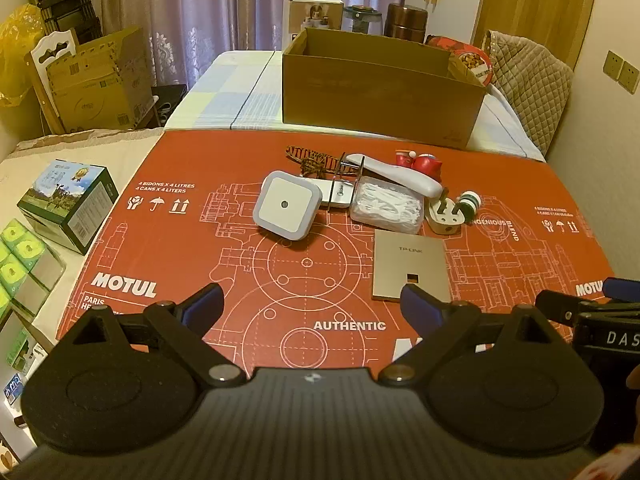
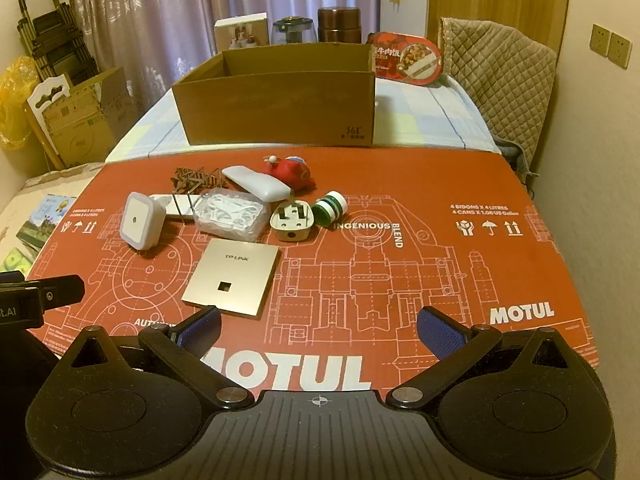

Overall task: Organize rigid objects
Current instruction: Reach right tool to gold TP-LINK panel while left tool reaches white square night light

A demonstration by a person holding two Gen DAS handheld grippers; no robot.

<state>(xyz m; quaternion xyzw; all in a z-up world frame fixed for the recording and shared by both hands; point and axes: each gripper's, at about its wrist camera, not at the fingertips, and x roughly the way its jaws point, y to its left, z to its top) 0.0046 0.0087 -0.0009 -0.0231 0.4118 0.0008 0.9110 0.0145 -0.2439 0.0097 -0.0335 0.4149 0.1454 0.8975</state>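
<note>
- Blue-padded fingers on both tools are spread wide with nothing in them: the left tool (image 1: 311, 304) and the right tool (image 2: 319, 326) both hang released over the near edge of the tabletop.
- Red Motul cardboard sheet (image 2: 440, 280) covers the tabletop, and all the loose stuff sits on it.
- Closest item is a gold TP-Link wall plate (image 2: 231, 276), lying flat just ahead of the left tool's right finger.
- Behind it is the main cluster: a square white night light (image 2: 140, 220) propped up on the left, a clear bag of white bits (image 2: 230, 216) in the middle, and a white plug (image 2: 291, 223) lying prongs up, touching a green and white striped cap (image 2: 330, 208) on the right.
- A white remote (image 1: 394, 176) rests tilted across the top of the bag, with a thin wire stand (image 1: 348, 176) beside it.
- Further back are a brown woven thing (image 1: 316, 160) and a little red figurine (image 2: 290, 174).
- Past the red sheet, an open cardboard box (image 2: 276, 104) sits on a checked cloth (image 1: 236, 96).
- Far back: jars, a small white box and a food tub by the curtain.
</note>
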